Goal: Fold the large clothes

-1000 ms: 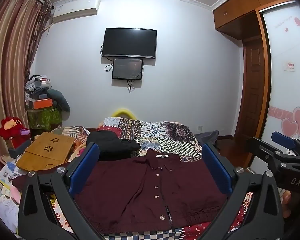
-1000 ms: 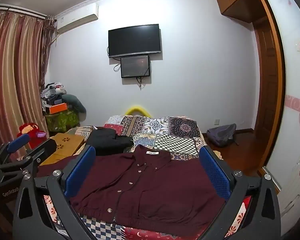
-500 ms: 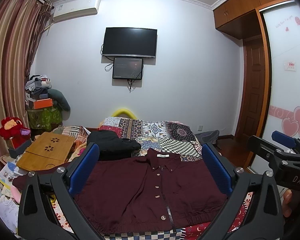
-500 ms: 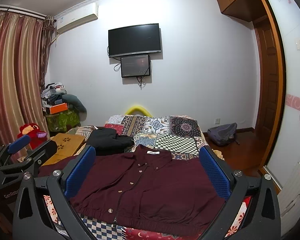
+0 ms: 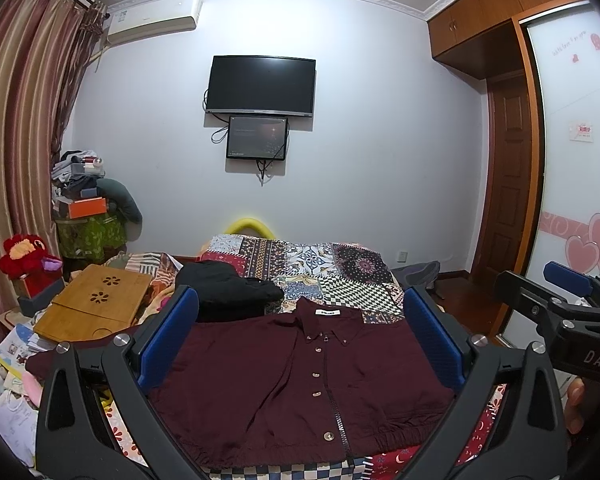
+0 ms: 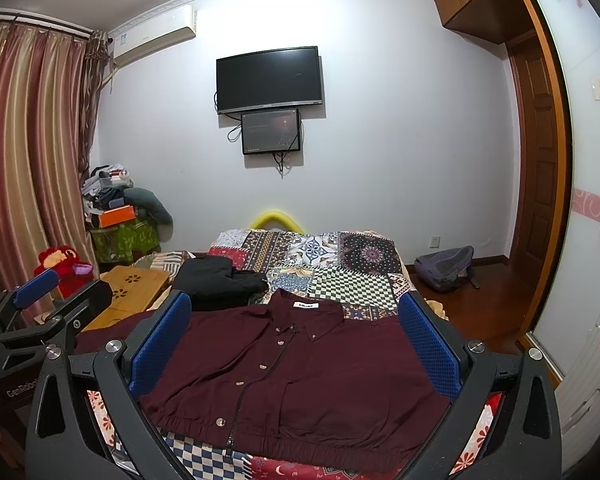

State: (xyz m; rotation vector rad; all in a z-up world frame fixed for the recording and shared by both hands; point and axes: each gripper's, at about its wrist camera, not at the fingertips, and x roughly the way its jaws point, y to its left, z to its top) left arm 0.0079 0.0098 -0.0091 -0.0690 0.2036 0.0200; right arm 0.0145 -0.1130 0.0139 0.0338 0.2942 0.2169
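Garment: a dark maroon button-front jacket with zip and elasticated hem (image 5: 300,376) is laid flat, front up, on the patchwork-quilted bed (image 5: 340,276); collar at 12 o'clock, hem at 6 o'clock
Left hand-held gripper (image 5: 300,340): blue-padded fingers are spread wide; nothing is gripped; held above the jacket
Right hand-held gripper (image 6: 296,344): likewise spread; nothing gripped
Neighbour: a folded black garment (image 5: 228,292) is seen at 10 o'clock of the collar
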